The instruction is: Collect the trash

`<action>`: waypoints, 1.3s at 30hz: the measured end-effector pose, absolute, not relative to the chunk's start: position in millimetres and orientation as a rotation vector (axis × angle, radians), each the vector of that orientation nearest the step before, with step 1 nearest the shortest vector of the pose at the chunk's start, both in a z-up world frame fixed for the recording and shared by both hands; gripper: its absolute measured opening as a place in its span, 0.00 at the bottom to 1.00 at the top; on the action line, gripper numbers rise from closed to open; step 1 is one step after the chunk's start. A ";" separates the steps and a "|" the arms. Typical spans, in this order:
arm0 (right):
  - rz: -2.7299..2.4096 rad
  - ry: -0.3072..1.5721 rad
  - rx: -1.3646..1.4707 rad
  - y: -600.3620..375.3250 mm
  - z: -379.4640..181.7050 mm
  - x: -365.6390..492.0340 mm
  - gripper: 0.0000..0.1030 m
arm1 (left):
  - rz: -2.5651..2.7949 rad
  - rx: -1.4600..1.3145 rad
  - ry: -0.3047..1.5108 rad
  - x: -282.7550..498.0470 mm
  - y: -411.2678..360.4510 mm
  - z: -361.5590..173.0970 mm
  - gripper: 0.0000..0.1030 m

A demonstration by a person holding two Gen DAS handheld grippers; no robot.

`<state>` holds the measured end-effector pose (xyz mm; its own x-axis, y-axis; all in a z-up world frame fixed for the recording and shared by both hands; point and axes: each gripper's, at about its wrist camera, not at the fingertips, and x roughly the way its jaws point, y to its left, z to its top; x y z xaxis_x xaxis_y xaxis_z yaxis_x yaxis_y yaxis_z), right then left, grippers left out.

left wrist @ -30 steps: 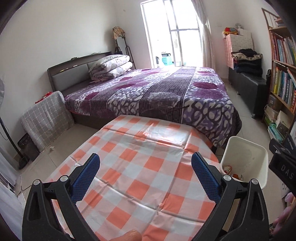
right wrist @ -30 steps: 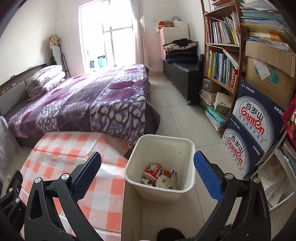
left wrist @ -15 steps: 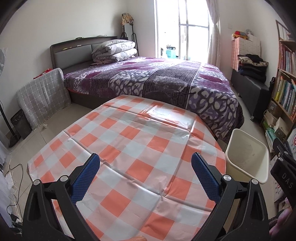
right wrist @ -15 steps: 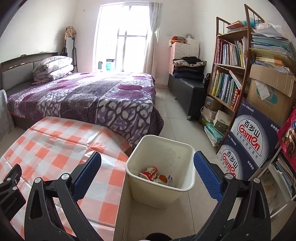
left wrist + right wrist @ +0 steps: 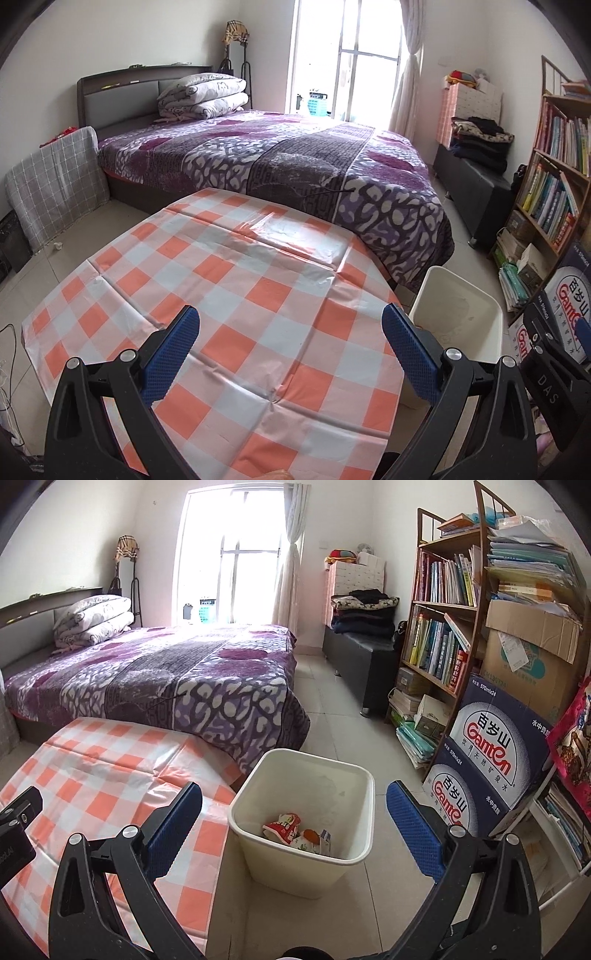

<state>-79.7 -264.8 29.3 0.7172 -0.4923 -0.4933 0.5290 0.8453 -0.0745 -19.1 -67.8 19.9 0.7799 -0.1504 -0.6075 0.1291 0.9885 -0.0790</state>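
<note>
Checked bench (image 5: 236, 325) lies bare under my left gripper (image 5: 291, 350); the bin (image 5: 258, 853) with wrappers (image 5: 295, 830) stands off its right edge, directly ahead of my right gripper (image 5: 295, 834). Both gape, empty.

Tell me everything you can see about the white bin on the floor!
The cream-white square plastic bin stands upright on the pale tiled floor, open at the top with a rolled rim and no lid. Its walls taper slightly toward the bottom and look a little smudged inside. A few crumpled red-and-white snack wrappers lie at the bottom. It stands beside the orange-and-white checked tablecloth, near the foot of the purple patterned bed.
</note>
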 end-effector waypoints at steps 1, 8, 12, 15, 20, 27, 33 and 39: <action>-0.561 0.527 0.081 -266.5 28.8 -79.7 0.93 | -0.156 -0.030 0.658 -19.2 -69.8 20.2 0.93; -0.525 0.569 0.110 -267.8 23.7 -76.0 0.93 | -0.147 0.006 0.678 -18.2 -76.0 14.6 0.93; -0.512 0.570 0.110 -265.8 22.2 -75.2 0.93 | -0.138 0.006 0.674 -19.6 -73.2 16.2 0.93; -0.505 0.571 0.115 -264.6 20.9 -74.5 0.93 | -0.135 0.014 0.673 -20.8 -74.2 15.9 0.93; -0.488 0.577 0.127 -265.6 21.1 -73.1 0.93 | -0.122 0.022 0.673 -20.2 -74.1 14.5 0.93; -0.467 0.582 0.131 -263.4 19.9 -72.5 0.93 | -0.112 0.032 0.663 -19.9 -73.2 15.2 0.93; -0.461 0.585 0.137 -263.0 19.7 -72.9 0.93 | -0.121 0.030 0.647 -21.3 -71.6 15.5 0.91; -0.453 0.587 0.147 -262.1 17.7 -71.6 0.93 | -0.113 0.022 0.647 -21.4 -70.2 16.1 0.91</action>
<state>-71.6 -262.1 17.7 0.7378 -0.3699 -0.5646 0.4523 0.8918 0.0068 -21.4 -70.2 16.1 0.7921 -0.0983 -0.6024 0.1122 0.9936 -0.0146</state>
